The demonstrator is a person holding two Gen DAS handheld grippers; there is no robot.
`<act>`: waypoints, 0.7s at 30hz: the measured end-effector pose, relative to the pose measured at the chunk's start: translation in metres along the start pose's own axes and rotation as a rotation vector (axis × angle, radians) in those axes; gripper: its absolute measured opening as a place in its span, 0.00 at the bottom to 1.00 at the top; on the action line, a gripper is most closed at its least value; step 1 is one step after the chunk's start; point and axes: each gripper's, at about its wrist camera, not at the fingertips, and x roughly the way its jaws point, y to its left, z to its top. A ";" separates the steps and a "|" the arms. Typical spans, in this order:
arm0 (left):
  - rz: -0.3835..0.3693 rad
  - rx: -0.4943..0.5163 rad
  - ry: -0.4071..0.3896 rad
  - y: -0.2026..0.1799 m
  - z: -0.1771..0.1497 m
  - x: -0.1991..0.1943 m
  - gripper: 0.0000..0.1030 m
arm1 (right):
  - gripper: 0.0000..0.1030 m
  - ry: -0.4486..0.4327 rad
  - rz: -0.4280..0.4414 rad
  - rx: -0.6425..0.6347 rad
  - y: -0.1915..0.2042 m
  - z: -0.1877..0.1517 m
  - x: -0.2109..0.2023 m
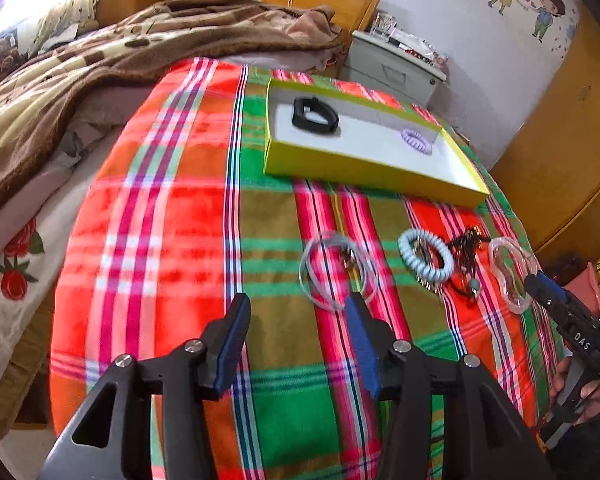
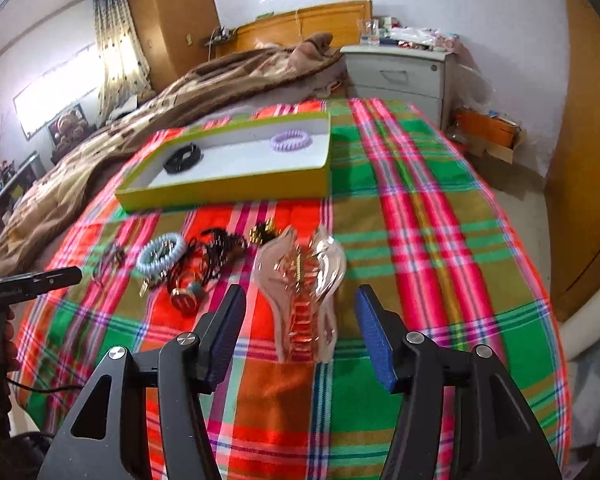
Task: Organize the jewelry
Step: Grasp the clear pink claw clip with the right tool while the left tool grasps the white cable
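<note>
A yellow-green box (image 1: 364,170) (image 2: 220,192) lies on the plaid cloth and holds a black band (image 1: 314,117) (image 2: 182,158) and a purple spiral hair tie (image 1: 416,137) (image 2: 288,140). In front of it lie clear thin rings (image 1: 338,272), a light blue spiral tie (image 1: 426,258) (image 2: 160,256), dark beaded strings (image 1: 466,256) (image 2: 216,252) and a clear pink hair claw (image 1: 510,276) (image 2: 300,264). My left gripper (image 1: 298,300) (image 2: 72,274) is open just short of the rings, nothing between its fingers. My right gripper (image 2: 300,292) (image 1: 540,284) is open, with the claw between its pads, untouched.
The plaid cloth (image 2: 440,240) covers the foot of a bed and drops off at the right and front. A brown blanket (image 1: 100,68) is heaped behind the box. A white nightstand (image 2: 400,72) and a wooden wardrobe (image 1: 560,160) stand at the back right.
</note>
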 end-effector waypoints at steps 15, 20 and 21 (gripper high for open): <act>-0.035 -0.004 0.036 -0.003 -0.011 0.000 0.50 | 0.49 0.053 -0.066 0.040 -0.003 0.002 0.016; -0.039 -0.005 0.038 -0.006 -0.005 0.002 0.50 | 0.32 0.047 -0.071 0.042 -0.004 0.002 0.015; -0.042 -0.009 0.038 -0.006 -0.004 0.003 0.50 | 0.32 0.045 -0.071 0.043 -0.004 0.002 0.015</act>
